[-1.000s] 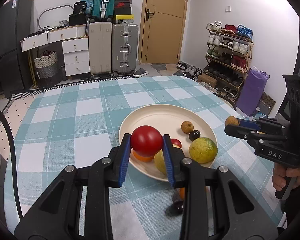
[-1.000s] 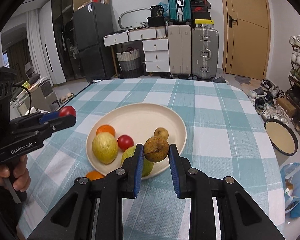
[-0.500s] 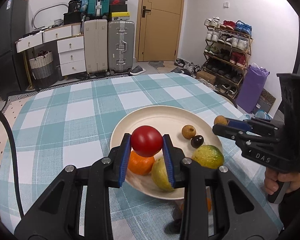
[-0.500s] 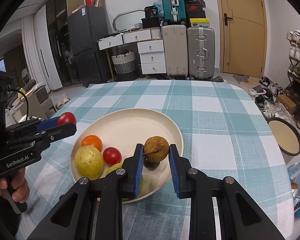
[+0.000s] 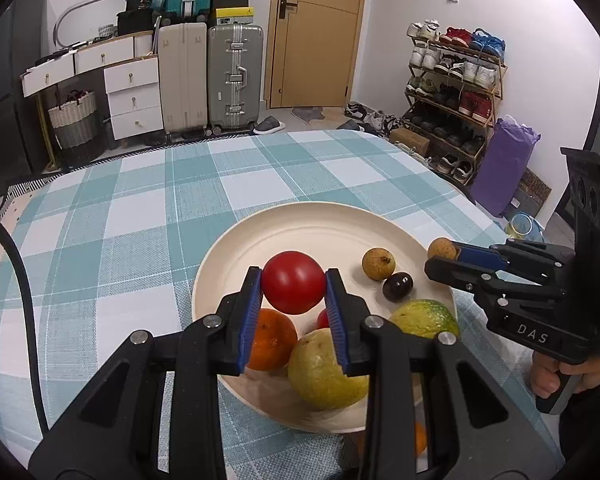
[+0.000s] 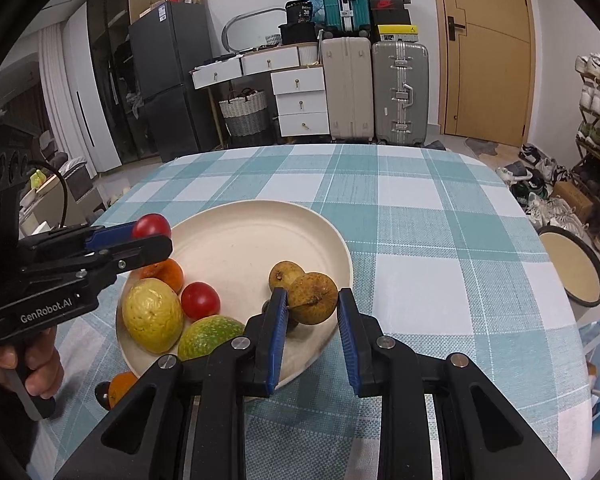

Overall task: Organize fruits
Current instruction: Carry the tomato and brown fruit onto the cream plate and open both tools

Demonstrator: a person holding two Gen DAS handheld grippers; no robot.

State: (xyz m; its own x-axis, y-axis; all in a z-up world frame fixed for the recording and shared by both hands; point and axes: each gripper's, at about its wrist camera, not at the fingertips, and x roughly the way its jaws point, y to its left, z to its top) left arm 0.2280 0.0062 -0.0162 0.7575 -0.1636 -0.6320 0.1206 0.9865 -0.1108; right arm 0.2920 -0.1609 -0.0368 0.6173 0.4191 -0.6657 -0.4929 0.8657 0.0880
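Here the plate (image 5: 236, 240) keeps its far half bare

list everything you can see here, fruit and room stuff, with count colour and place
plate: 1, cream, on the table
checked tablecloth: 1, teal and white, over the table
held tomato: 1, red, in left gripper above plate
held brown fruit: 1, in right gripper
orange: 1, on plate
small tomato: 1, red, on plate
yellow fruit: 1, on plate
green-yellow fruit: 1, on plate
small brown fruit: 1, on plate
dark fruit: 1, on plate
suitcases: 3, beige, silver, teal, by the wall
shoe rack: 1, right wall
left gripper: shut on tomato
right gripper: shut on brown fruit
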